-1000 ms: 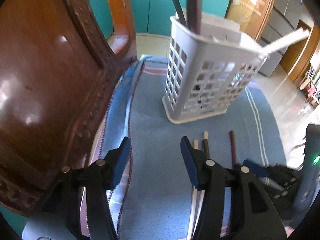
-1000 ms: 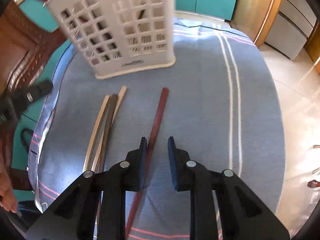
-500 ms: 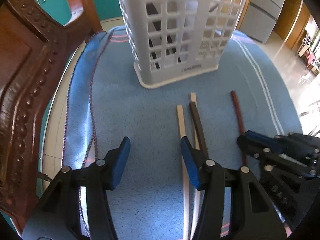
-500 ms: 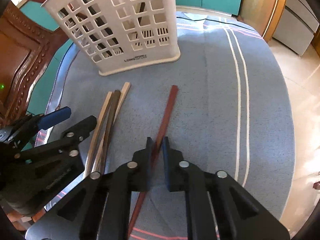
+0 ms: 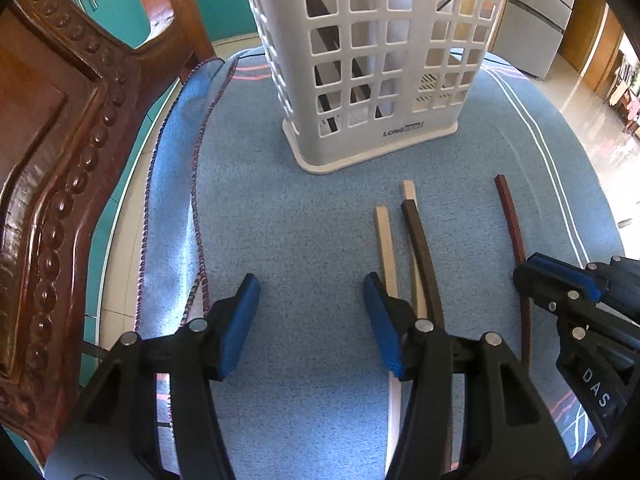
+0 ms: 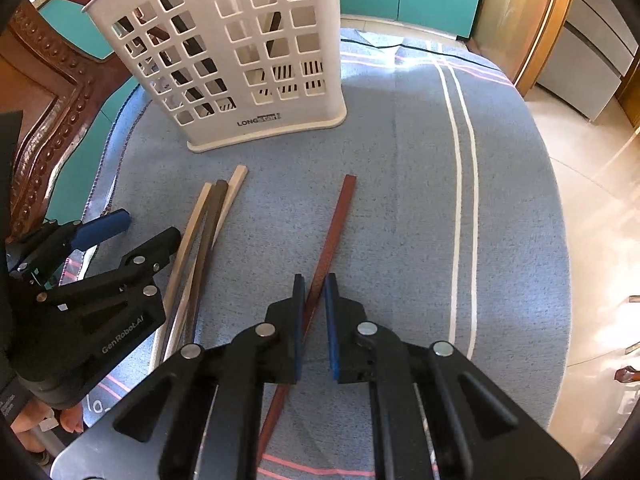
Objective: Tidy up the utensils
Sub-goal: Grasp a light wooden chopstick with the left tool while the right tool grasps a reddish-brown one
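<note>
A white slotted basket [image 5: 380, 60] [image 6: 240, 60] stands on the blue cloth with several sticks upright in it. Before it lie two pale chopsticks [image 5: 386, 240] and a dark brown chopstick [image 5: 420, 240] [image 6: 208, 232] in a bunch. A reddish-brown chopstick [image 5: 512, 216] [image 6: 336, 220] lies apart to their right. My right gripper [image 6: 315, 280] [image 5: 528, 276] is shut on the reddish-brown chopstick partway along it. My left gripper [image 5: 310, 280] [image 6: 146, 226] hovers left of the bunch, its jaws opening with only cloth between them; its right finger overlaps a pale chopstick.
A carved dark wooden chair [image 5: 60, 160] stands close on the left. The blue cloth [image 6: 400, 200] with white stripes covers a rounded table; tiled floor lies beyond its right edge. Teal cabinets stand behind. A person's hand [image 6: 40, 420] shows at the lower left.
My right gripper's jaws have come together on the reddish-brown chopstick. My left gripper has dropped lower and rolled, so the basket now fills the top of its view.
</note>
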The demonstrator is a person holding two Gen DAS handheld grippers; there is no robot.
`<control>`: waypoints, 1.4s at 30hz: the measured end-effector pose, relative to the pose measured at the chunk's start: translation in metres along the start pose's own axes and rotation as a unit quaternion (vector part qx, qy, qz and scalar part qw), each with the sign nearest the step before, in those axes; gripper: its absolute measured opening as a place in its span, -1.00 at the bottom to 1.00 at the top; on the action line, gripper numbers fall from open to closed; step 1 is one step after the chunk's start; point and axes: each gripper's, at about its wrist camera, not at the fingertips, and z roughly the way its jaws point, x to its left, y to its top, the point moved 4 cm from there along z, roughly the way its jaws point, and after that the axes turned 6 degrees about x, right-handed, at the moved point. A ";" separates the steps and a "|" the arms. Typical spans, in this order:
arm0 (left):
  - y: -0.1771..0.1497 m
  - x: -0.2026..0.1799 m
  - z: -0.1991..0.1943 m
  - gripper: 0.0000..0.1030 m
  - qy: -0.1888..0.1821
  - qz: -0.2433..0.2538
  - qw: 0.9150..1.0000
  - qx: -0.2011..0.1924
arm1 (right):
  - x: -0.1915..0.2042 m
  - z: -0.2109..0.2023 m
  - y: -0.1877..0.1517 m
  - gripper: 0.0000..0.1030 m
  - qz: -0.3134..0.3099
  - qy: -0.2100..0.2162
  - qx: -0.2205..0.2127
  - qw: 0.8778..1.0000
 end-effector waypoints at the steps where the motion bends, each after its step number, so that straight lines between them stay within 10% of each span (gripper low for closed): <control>1: 0.000 -0.003 0.000 0.08 0.000 -0.001 1.000 0.001 | 0.002 0.000 0.000 -0.80 0.000 0.000 0.000 1.000; 6: 0.001 0.005 0.002 -0.38 -0.001 -0.006 1.000 0.003 | 0.002 -0.002 -0.003 -0.79 0.002 -0.002 -0.001 1.000; 19: 0.004 0.003 -0.009 -0.24 -0.060 0.000 0.998 -0.017 | -0.004 -0.010 -0.004 -0.78 0.012 -0.002 -0.013 1.000; 42: -0.008 -0.006 -0.002 -0.31 -0.039 0.017 0.999 -0.003 | 0.005 0.003 -0.007 -0.64 -0.003 -0.042 -0.012 0.999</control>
